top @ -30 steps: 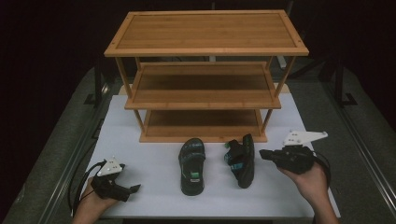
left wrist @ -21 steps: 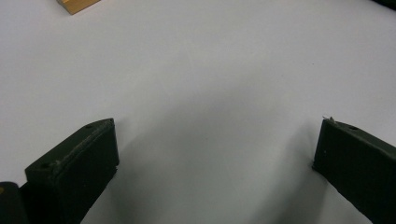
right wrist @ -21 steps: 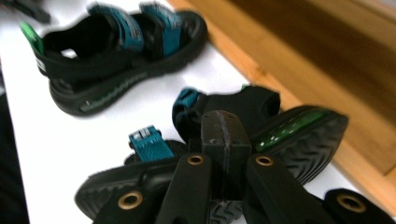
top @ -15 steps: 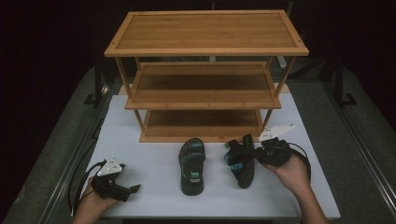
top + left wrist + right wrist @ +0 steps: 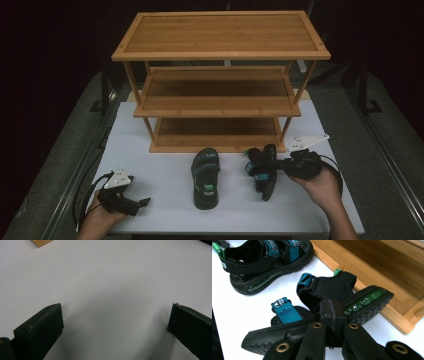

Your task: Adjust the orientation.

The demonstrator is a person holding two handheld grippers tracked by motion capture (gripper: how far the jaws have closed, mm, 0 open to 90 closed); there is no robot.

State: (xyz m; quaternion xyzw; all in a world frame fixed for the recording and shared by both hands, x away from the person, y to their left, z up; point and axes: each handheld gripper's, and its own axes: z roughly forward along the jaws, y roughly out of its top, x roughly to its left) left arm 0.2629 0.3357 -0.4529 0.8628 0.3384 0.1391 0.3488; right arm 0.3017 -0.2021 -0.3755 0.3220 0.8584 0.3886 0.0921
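Observation:
Two black sandals with teal straps lie on the white table (image 5: 150,150) in front of a wooden shoe rack (image 5: 220,54). One sandal (image 5: 205,176) lies flat, sole down, near the middle, and it is also at the top left of the right gripper view (image 5: 262,262). The other sandal (image 5: 266,187) is tipped onto its side, with its tread and green sole insert facing out (image 5: 367,300). My right gripper (image 5: 261,169) is shut on that sandal's sole edge (image 5: 332,315). At the front left my left gripper (image 5: 142,202) rests open on bare table (image 5: 116,322).
The rack has three shelves, and its lowest shelf (image 5: 372,267) runs just behind the tipped sandal. A corner of the rack (image 5: 41,242) shows at the top of the left gripper view. Dark floor surrounds the table.
My right hand has shifted left, bringing the gripper from just beside the tipped sandal onto it. The left gripper and the flat sandal have not moved.

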